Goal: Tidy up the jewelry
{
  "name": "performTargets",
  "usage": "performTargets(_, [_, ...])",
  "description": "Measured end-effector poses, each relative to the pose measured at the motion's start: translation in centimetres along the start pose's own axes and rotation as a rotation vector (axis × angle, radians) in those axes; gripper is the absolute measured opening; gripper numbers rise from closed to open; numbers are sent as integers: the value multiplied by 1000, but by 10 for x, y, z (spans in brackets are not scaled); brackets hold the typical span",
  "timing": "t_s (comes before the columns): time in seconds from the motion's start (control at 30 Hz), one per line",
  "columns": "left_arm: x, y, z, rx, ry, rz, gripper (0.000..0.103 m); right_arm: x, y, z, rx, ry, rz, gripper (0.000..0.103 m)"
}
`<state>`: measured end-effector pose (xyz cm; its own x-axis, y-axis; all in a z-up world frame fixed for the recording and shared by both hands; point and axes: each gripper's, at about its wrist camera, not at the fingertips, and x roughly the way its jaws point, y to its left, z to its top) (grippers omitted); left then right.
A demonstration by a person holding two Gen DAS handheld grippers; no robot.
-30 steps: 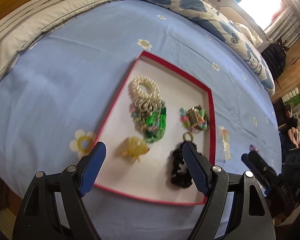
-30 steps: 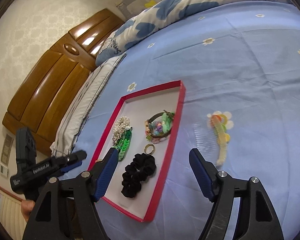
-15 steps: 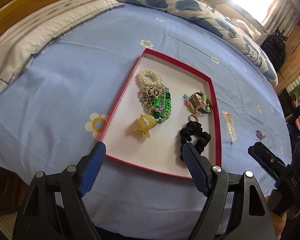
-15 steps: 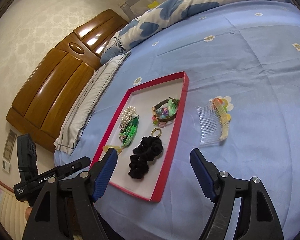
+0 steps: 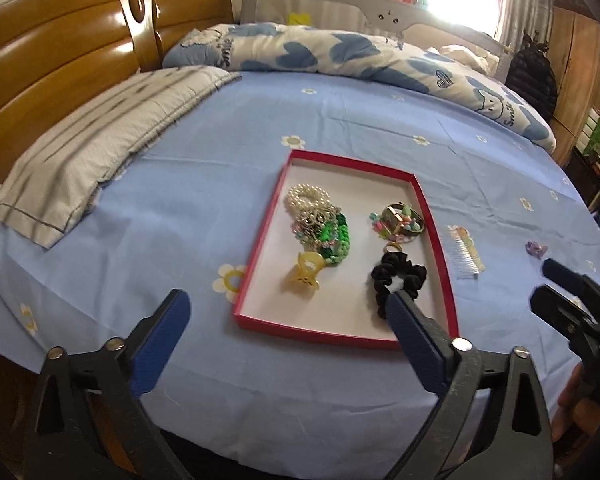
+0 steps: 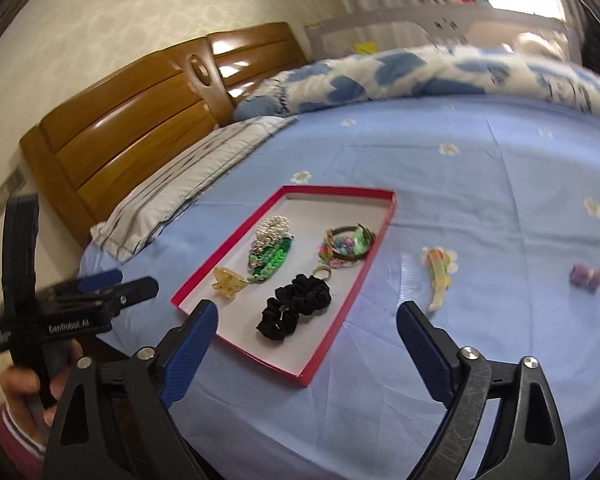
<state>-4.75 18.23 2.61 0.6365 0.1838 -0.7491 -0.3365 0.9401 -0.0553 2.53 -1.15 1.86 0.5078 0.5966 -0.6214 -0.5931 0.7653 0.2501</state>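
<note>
Jewelry tray [image 5: 440, 248]: red-rimmed, white inside, lying flat on the blue flowered bedsheet [image 5: 220, 168] near the bed's near edge, about midway along it.
Striped pillow [image 5: 100, 140]: at the left, by the wooden headboard [image 5: 60, 52], well apart from the tray.
Left gripper [image 5: 288, 316]: hangs over the near edge of the bed, its blue-padded jaws opening wide with nothing between them; a hand [image 6: 24, 392] holds it in the right wrist view.
Yellow claw clip [image 5: 306, 272]: inside the tray, at its left near part, touching the green beads.
Pearl bracelet [image 5: 306, 196]: far left part of the tray, piled against a silver piece and green beads [image 5: 334, 240].
Black scrunchie [image 5: 396, 280]: near right part of the tray, just beside a gold ring [image 5: 394, 247].
Watch with coloured charms [image 5: 400, 220]: right side of the tray, beyond the ring.
Clear comb [image 5: 466, 258]: on the sheet just outside the tray's right rim.
Purple clip [image 5: 534, 249]: on the sheet further right, apart from the comb.
Right gripper [image 6: 306, 324]: over the bed's near edge, jaws opening wide and holding nothing.
Blue-and-white duvet [image 5: 340, 56]: bunched along the far edge of the bed.
</note>
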Motion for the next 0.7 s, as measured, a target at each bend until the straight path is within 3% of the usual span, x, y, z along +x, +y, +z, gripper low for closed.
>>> performTargets(0.17, [8,4,-11,5,17,23,101,-3,4,-10,-38,-37,-9,101])
performTargets(0.7, [10,-12,-30,81,51,99,101,23,2,-32,0,97,-28,101])
